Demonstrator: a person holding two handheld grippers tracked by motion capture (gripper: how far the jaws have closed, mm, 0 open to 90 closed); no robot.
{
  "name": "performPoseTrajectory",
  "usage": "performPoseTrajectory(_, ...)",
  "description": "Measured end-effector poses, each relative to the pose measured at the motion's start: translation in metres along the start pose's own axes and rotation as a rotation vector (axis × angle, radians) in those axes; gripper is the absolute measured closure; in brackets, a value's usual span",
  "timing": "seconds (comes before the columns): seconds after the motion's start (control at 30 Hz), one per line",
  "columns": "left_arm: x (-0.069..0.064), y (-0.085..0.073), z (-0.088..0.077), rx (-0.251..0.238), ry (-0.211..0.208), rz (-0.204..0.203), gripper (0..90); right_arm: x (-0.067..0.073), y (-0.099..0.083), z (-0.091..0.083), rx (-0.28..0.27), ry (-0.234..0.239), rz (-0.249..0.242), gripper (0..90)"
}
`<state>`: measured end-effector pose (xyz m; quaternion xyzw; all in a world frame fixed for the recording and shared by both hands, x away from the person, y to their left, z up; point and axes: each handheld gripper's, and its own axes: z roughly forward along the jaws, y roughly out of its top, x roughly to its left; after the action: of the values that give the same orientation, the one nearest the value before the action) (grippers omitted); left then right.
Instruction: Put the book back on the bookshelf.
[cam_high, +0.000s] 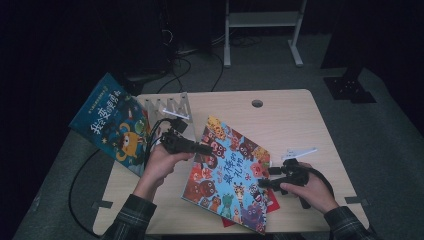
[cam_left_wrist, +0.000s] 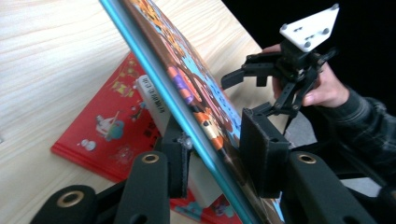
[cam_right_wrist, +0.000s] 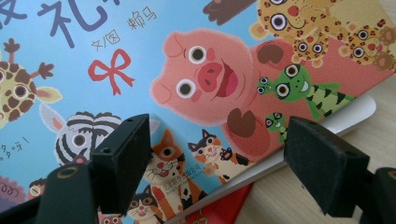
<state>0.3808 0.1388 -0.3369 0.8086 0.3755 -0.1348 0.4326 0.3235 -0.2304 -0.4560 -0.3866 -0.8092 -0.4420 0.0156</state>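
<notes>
Nearest to you, your right gripper (cam_high: 272, 177) rests at the right edge of the animal picture book (cam_high: 227, 172). Its fingers (cam_right_wrist: 123, 158) stand wide apart in front of the cover and hold nothing.

A little farther, on the left, your left gripper (cam_high: 197, 148) has the book's left edge between its fingers (cam_left_wrist: 264, 156). One finger is under the book. The other stands at the cover, and I cannot tell if it already presses. The book is tilted up on this side, above a red book (cam_left_wrist: 100, 128) that lies flat on the table (cam_high: 280, 117).

Farther left, a blue book (cam_high: 112, 125) leans at the metal book stand (cam_high: 167, 107).

I judge the task is in its middle: one book is stored, this one is being lifted, and the red one is left.
</notes>
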Motion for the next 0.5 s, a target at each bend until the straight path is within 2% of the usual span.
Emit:
performPoseTrajectory(0.07, -0.003, 0.006, 0.001, 0.011, 0.002, -0.005, 64.9, -0.001, 0.0, -0.001, -0.003, 0.0, -0.006, 22.5)
performPoseTrajectory(0.3, -0.013, 0.021, 0.009, 0.046, -0.005, -0.014, 68.6, -0.007, 0.001, -0.012, -0.024, -0.035, -0.012, 34.9)
performPoseTrajectory(0.43, -0.02, 0.028, 0.014, 0.063, -0.018, -0.001, 72.4, -0.014, 0.003, -0.021, -0.072, -0.041, 0.004, 36.7)
performPoseTrajectory(0.5, -0.021, 0.032, 0.013, 0.058, -0.037, -0.005, 74.3, -0.022, 0.005, -0.028, -0.121, -0.053, 0.021, 37.7)
